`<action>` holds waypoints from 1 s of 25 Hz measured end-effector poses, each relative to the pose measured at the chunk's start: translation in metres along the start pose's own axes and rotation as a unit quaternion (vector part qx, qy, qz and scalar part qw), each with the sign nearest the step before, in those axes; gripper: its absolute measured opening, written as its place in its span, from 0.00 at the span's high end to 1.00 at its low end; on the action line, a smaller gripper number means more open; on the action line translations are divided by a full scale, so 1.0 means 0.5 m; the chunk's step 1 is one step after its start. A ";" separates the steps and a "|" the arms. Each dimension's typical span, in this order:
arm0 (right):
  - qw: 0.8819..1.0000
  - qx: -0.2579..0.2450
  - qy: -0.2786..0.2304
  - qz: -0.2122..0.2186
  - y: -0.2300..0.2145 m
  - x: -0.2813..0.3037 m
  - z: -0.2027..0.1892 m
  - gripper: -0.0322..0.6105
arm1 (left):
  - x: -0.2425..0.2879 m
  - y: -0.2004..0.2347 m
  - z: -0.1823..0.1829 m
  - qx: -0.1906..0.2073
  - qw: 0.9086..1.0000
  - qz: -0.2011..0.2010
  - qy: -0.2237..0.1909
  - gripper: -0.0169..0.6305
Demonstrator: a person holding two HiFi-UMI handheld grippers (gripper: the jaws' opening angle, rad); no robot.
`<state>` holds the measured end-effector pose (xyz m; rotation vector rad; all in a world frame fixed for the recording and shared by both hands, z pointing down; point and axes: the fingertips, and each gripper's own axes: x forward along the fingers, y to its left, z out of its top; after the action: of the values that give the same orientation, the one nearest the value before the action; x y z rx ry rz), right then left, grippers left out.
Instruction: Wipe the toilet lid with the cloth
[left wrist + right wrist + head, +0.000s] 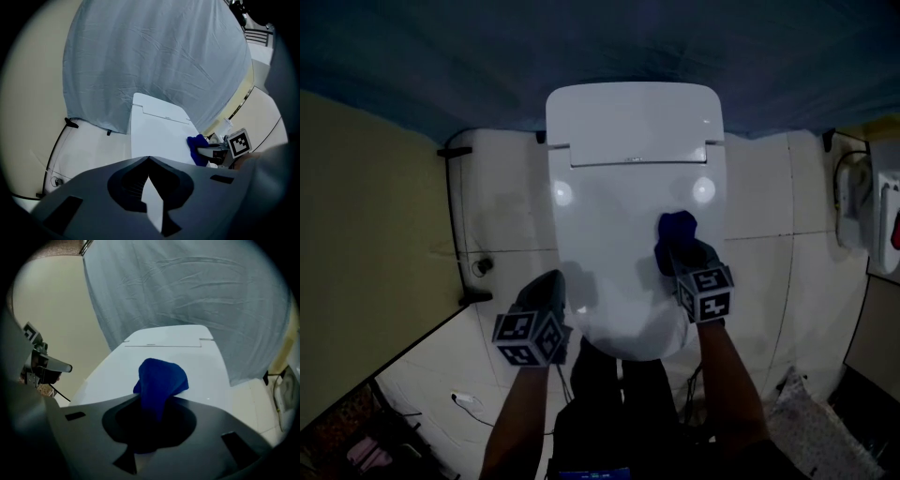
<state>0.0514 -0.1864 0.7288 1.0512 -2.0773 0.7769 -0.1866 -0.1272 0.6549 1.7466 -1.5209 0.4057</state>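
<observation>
The white toilet has its lid (628, 253) closed, in the middle of the head view. My right gripper (678, 255) is over the lid's right half, shut on a dark blue cloth (677, 228) that bunches out ahead of its jaws and rests on the lid. In the right gripper view the cloth (159, 380) fills the space between the jaws of the right gripper (154, 401). My left gripper (548, 289) hovers at the lid's front left edge, and its jaws meet at the tips with nothing between them. The left gripper view shows the lid (157, 136), the cloth (198, 149) and the left gripper (148, 159).
A blue-grey sheet (581, 47) hangs behind the toilet. A black cable (455, 234) runs along the pale floor at the left, beside a beige wall (366, 253). White fittings (862, 206) stand at the right, and a mat (816, 431) lies at the lower right.
</observation>
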 end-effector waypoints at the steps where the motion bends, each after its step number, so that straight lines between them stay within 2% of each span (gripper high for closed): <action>1: 1.000 0.008 -0.002 -0.009 -0.025 -0.014 -0.008 0.85 | 0.001 -0.004 -0.004 0.002 1.000 0.000 0.002 0.97; 9: 0.997 0.037 -0.006 -0.061 -0.163 -0.091 -0.070 0.84 | 0.009 -0.036 -0.033 0.006 1.000 0.007 0.012 0.97; 18: 0.996 0.037 -0.017 -0.083 -0.173 -0.103 -0.074 0.84 | -0.005 -0.031 -0.072 -0.007 1.000 0.025 0.010 0.97; 21: 0.998 0.038 -0.033 -0.049 -0.106 -0.109 -0.044 0.84 | -0.026 -0.019 -0.078 -0.021 0.999 0.032 0.001 0.97; 25: 0.998 -0.009 -0.046 0.040 0.104 -0.089 0.006 0.84 | -0.067 0.013 -0.085 -0.033 0.998 0.049 -0.009 0.97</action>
<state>0.0268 -0.1432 0.6817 1.0164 -2.2123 0.7596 -0.1902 -0.0733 0.6619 1.6337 -1.6195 0.3838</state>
